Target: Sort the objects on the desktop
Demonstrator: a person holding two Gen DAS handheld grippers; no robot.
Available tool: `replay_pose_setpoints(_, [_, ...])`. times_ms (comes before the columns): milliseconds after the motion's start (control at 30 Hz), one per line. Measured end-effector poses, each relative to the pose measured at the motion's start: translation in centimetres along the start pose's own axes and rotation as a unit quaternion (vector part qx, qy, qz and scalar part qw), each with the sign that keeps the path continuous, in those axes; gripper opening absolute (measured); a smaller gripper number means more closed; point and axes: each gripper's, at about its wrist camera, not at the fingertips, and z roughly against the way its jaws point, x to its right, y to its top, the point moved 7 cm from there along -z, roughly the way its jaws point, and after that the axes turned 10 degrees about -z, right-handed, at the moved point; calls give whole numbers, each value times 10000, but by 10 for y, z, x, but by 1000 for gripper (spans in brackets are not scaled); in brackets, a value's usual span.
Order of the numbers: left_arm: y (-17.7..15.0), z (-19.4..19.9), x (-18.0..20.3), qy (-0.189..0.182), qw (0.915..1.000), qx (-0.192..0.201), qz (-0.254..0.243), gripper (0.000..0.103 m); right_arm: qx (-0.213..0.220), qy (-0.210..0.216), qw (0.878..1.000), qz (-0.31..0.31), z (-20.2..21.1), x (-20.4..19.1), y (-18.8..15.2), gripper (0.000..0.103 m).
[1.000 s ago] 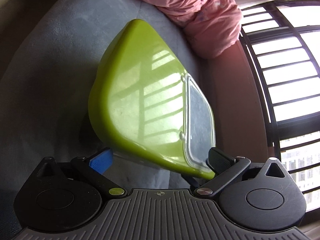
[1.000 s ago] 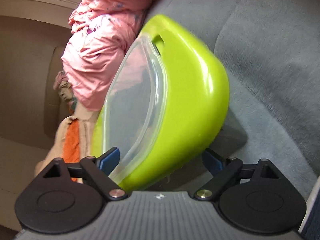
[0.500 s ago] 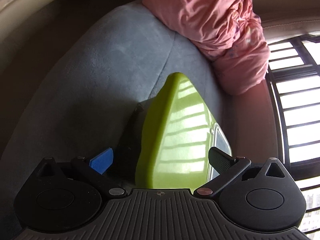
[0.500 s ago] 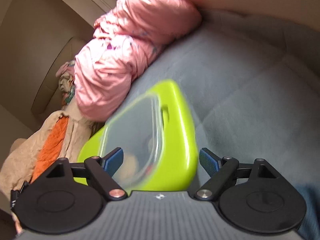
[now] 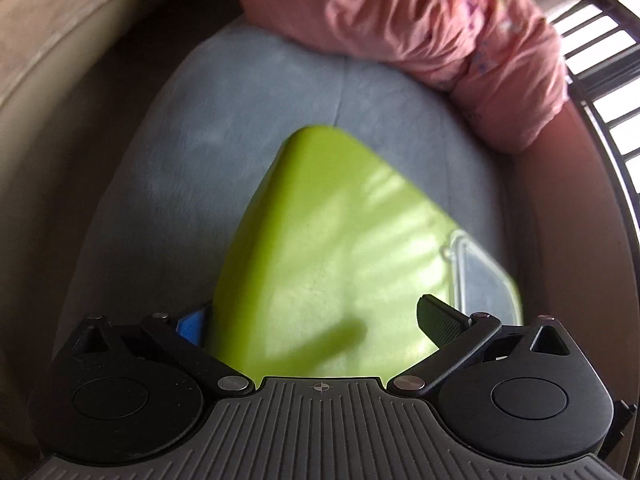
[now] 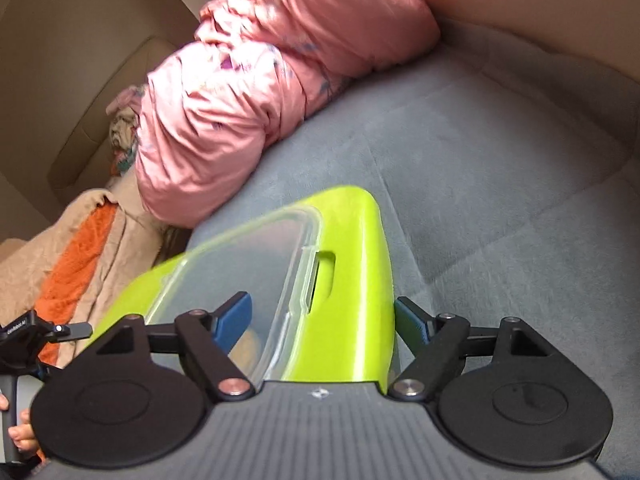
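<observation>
1. A lime-green box (image 5: pixel 332 248) with a clear lid (image 6: pixel 248 264) lies over a grey cushion (image 5: pixel 248 92), which looks like a sofa seat, not a desk. Both tools have it between their fingers, one at each end.
2. The left tool (image 5: pixel 312 326) has its blue-padded finger tucked against one green side and its black finger against the side where the lid's edge shows. I judge it is gripping the box, though the contact at the blue pad is half hidden.
3. The right tool (image 6: pixel 324 316) straddles the other end: one finger lies over the clear lid, the other presses at the green outer wall, just by the slot handle (image 6: pixel 322 280). It too looks clamped on the box.
4. A two-ended hold suits a wide, smooth shell that one narrow grip would let twist. The box is tilted, lid facing sideways, and whether any part rests on the cushion I cannot tell.
5. The lid sits closed in its frame. Through it, in the right view, something orange-brown (image 6: pixel 250 346) shows dimly inside; what it is I cannot say.
6. Toward the back edge of the cushion lies a bunched pink quilt (image 6: pixel 260 92), with an orange and tan blanket (image 6: pixel 76 256) beyond one end; the box is clear of both.
7. The scene fits a box being carried off or one being set down.
</observation>
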Motion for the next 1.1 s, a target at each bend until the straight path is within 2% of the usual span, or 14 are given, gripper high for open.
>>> replay_pose_setpoints(67, [-6, -3, -5, -92, 9999, 1, 65, 103, -10, -21, 10000, 30, -3, 4, -4, 77])
replay_pose_setpoints(200, [-8, -2, -8, -317, 9992, 58, 224, 103, 235, 78, 9997, 67, 11, 6, -5, 77])
replay_pose_setpoints(267, [-1, -6, -6, -171, 9997, 10, 149, 103, 382, 158, 9991, -31, 21, 8, 0, 80])
replay_pose_setpoints(367, [11, -13, -4, 48, 10000, -62, 37, 103, 560, 39, 9983, -163, 19, 10, 21, 87])
replay_pose_setpoints(400, [15, -15, -3, 122, 9999, -86, 0, 103, 507, 7, 9985, -210, 13, 11, 28, 91])
replay_pose_setpoints(467, [22, -19, -1, 268, 9995, -134, -75, 103, -61, 155, 9989, -440, -12, 15, 34, 92])
replay_pose_setpoints(533, [25, -15, 6, 439, 9986, -12, -278, 103, -670, 364, 9943, -748, -35, 21, 36, 79])
replay_pose_setpoints(600, [26, -1, 18, 466, 9969, 243, -592, 103, -736, 530, 9906, -1022, -38, 23, 37, 74])
replay_pose_setpoints(700, [33, 21, 31, 334, 9925, 736, -911, 102, -251, 764, 9949, -612, -19, 10, 41, 73])
replay_pose_setpoints(800, [34, 25, 34, 381, 9912, 866, -921, 103, 121, 942, 9950, -301, -6, 0, 49, 73])
replay_pose_setpoints(867, [30, 15, 26, 395, 9933, 734, -799, 102, 148, 974, 9949, -225, -6, -4, 53, 73])
replay_pose_setpoints(967, [16, -5, 5, 354, 9970, 451, -519, 102, -88, 819, 9964, -212, -17, 2, 49, 73])
replay_pose_setpoints(1033, [14, -9, -2, 341, 9969, 501, -493, 102, -204, 731, 9969, -219, -24, 9, 43, 73])
replay_pose_setpoints(1100, [16, -8, -6, 360, 9961, 622, -504, 101, -115, 621, 9979, -171, -24, 14, 41, 74])
